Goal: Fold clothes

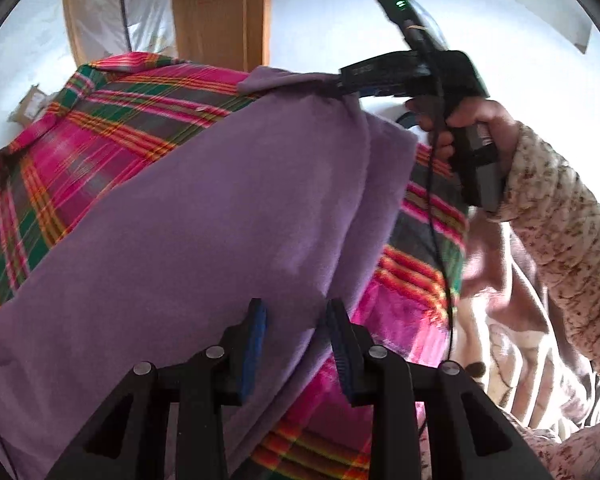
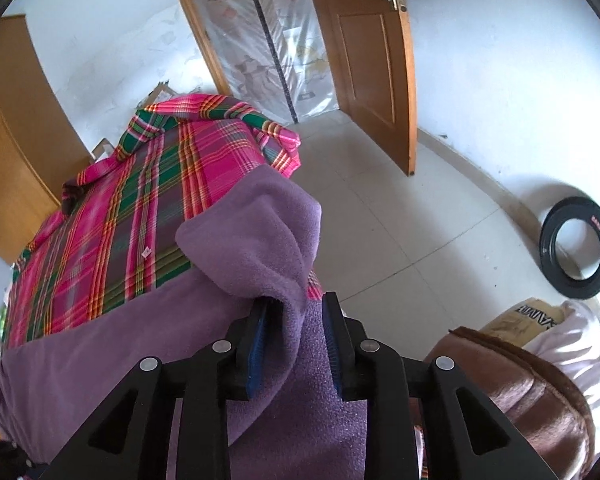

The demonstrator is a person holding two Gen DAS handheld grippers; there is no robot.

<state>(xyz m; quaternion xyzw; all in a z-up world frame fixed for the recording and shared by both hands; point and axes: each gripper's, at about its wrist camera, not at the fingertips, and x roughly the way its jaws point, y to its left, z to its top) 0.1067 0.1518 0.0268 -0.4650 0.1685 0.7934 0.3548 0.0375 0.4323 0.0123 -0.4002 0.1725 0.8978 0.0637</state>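
Observation:
A purple fleece garment (image 1: pixel 200 200) lies across a bed covered by a pink and green plaid sheet (image 1: pixel 100 120). My left gripper (image 1: pixel 298 320) hovers over its near edge, jaws apart, both blue pads bare. At the garment's far corner, my right gripper (image 1: pixel 342 82), held by a hand (image 1: pixel 480 120) in a speckled sleeve, pinches the cloth and lifts it into a peak. In the right wrist view, my right gripper (image 2: pixel 296 316) has a bunched fold of the purple garment (image 2: pixel 260 232) between its fingers, above the plaid sheet (image 2: pixel 140 208).
The bed's edge drops to a tiled floor (image 2: pixel 400 220) on the right. A wooden door (image 2: pixel 372 60) stands open beyond it. A black tyre (image 2: pixel 576 248) leans by the wall. A brown furry item (image 2: pixel 520 392) lies near right. A wooden cabinet (image 2: pixel 12 160) stands left.

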